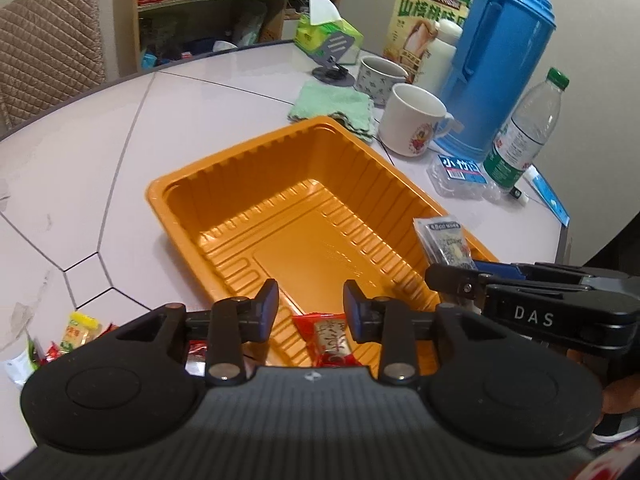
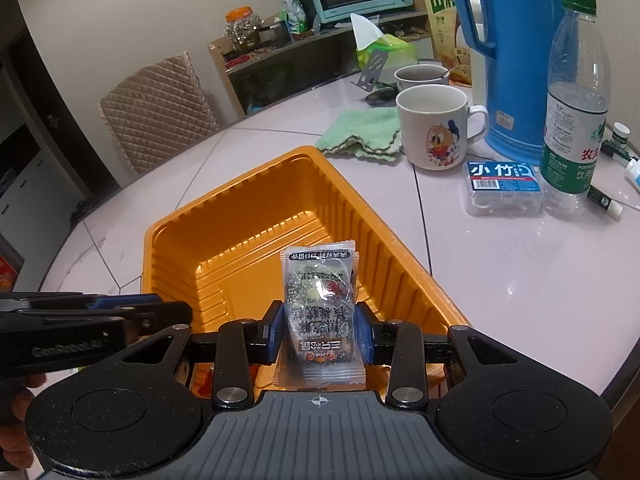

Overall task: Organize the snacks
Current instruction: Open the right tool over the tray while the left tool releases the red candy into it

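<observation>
An orange plastic tray (image 1: 240, 184) sits on the pale table. My left gripper (image 1: 311, 309) hovers over the tray's near end with its jaws apart. A red snack packet (image 1: 334, 346) lies on the tray floor just below them, and the pads do not touch it. My right gripper (image 2: 320, 322) is shut on a clear grey-printed snack packet (image 2: 320, 280) and holds it upright over the tray's (image 2: 176, 240) near corner. In the left wrist view this grey-printed packet (image 1: 442, 238) stands at the tray's right rim. A yellow packet (image 1: 80, 328) and other loose snacks lie at the lower left.
Beyond the tray are a green cloth (image 1: 332, 104), two mugs (image 2: 434, 124), a blue thermos (image 2: 516, 60), a water bottle (image 2: 576, 100) and a small blue-labelled box (image 2: 502, 186). A tissue pack (image 1: 326, 32) and a quilted chair (image 1: 48, 48) stand further back.
</observation>
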`<state>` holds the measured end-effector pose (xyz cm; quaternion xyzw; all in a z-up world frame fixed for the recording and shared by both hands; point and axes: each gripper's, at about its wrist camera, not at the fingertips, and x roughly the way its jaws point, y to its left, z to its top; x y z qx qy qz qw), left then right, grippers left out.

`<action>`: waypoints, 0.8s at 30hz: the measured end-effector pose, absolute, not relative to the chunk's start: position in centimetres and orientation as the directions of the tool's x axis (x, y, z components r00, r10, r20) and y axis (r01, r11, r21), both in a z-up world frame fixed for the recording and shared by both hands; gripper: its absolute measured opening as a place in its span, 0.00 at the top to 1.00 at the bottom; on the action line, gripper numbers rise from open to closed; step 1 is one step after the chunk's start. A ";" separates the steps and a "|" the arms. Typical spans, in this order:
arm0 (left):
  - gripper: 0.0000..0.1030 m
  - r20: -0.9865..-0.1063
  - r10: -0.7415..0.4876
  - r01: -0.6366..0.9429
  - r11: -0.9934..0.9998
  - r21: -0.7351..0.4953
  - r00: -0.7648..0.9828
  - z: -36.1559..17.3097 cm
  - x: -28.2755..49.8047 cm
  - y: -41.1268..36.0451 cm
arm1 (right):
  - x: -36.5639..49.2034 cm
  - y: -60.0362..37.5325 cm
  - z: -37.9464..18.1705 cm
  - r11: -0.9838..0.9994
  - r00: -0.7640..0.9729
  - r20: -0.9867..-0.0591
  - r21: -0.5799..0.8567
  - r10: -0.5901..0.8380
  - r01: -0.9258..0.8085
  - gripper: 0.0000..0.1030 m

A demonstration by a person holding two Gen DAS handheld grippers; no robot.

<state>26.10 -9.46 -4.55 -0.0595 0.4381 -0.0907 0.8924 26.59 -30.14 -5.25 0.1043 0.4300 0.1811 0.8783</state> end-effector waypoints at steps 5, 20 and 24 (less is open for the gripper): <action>0.68 -0.767 -0.201 0.083 0.978 -0.191 0.609 -4.0 25.4 -8.2 | 26.6 -29.3 -5.2 0.908 0.572 -0.705 0.340 0.419 -0.246 0.63; 0.61 -0.772 -0.169 0.030 0.981 -0.191 0.613 -3.6 21.5 -5.2 | 24.8 -29.0 -4.1 0.909 0.592 -0.692 0.351 0.414 -0.226 0.53; 0.61 -0.774 -0.152 0.005 0.982 -0.189 0.615 -3.5 20.1 -4.1 | 23.3 -28.9 -3.9 0.909 0.586 -0.696 0.347 0.414 -0.231 0.52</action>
